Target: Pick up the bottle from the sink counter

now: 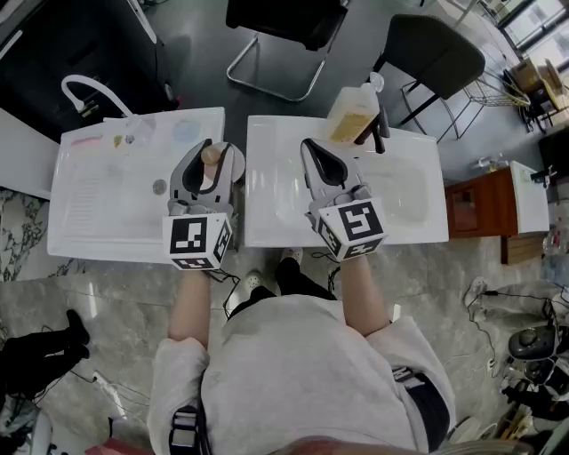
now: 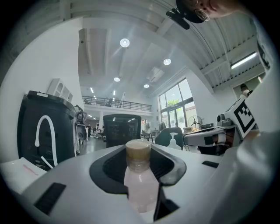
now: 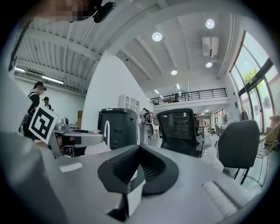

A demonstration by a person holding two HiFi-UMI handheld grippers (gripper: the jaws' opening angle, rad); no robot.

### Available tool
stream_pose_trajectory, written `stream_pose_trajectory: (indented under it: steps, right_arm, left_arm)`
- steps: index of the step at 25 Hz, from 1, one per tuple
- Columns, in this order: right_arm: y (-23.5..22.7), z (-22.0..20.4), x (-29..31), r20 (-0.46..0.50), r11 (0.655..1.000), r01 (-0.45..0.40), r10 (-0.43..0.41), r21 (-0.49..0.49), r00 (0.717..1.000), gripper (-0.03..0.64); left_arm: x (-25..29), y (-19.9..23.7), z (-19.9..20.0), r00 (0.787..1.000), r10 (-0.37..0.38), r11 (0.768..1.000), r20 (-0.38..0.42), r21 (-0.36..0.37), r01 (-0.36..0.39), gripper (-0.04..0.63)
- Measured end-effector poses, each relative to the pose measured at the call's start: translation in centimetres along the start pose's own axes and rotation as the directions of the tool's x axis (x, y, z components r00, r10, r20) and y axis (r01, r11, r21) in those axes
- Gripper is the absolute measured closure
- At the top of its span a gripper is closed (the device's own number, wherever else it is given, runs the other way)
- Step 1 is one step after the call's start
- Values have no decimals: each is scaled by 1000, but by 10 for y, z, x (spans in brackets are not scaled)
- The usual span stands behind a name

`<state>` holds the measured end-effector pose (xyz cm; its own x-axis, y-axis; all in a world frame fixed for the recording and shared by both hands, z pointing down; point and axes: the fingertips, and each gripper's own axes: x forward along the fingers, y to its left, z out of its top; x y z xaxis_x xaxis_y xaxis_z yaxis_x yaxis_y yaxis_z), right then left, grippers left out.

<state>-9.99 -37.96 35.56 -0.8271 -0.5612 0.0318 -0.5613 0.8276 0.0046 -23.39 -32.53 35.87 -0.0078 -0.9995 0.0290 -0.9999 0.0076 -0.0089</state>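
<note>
1. Two white sink counters stand side by side on a grey floor: the left counter [image 1: 98, 209] has a white faucet [image 1: 84, 89] at its far corner, and the right counter [image 1: 418, 218] has a black faucet [image 1: 382, 131] on its far rim
2. Beside that black faucet stands a pump dispenser [image 1: 353, 111] of yellow liquid. Beyond the counters are two dark office chairs [image 1: 284, 22]
3. Your left gripper [image 1: 215, 147] points away from you over the right-hand edge of the left counter. Its jaws stand partly apart and clamp the bottle [image 2: 140, 183] between their dark pads
4. You have the bottle upright in that grip: the pale, milky body sits between the pads and the tan cap [image 2: 138, 151] rises just above them. No view shows its base, so you cannot tell how far it is off the counter
5. Your right gripper [image 1: 313, 147] points the same way over the left part of the right counter, near the left gripper but apart from it. Its jaws meet at the tips and hold nothing; only the white basin shows through the curved gap between the pads
</note>
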Motion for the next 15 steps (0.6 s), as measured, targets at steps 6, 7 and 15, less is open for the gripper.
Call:
stream_pose_trajectory:
  steps: [6, 7, 15]
  right_arm:
    - [18, 14, -14, 19, 999, 23, -22, -23, 1000, 606]
    - [21, 16, -16, 24, 999, 26, -26, -26, 999, 606]
    - [42, 28, -38, 54, 998, 48, -46, -43, 998, 606]
  left_arm:
    - [-30, 9, 20, 1000, -5, 1000, 18, 14, 4, 457]
    - [-34, 10, 21, 1000, -4, 1000, 20, 11, 4, 457]
    - [-70, 18, 31, 999, 7, 1000, 35, 8, -7, 457]
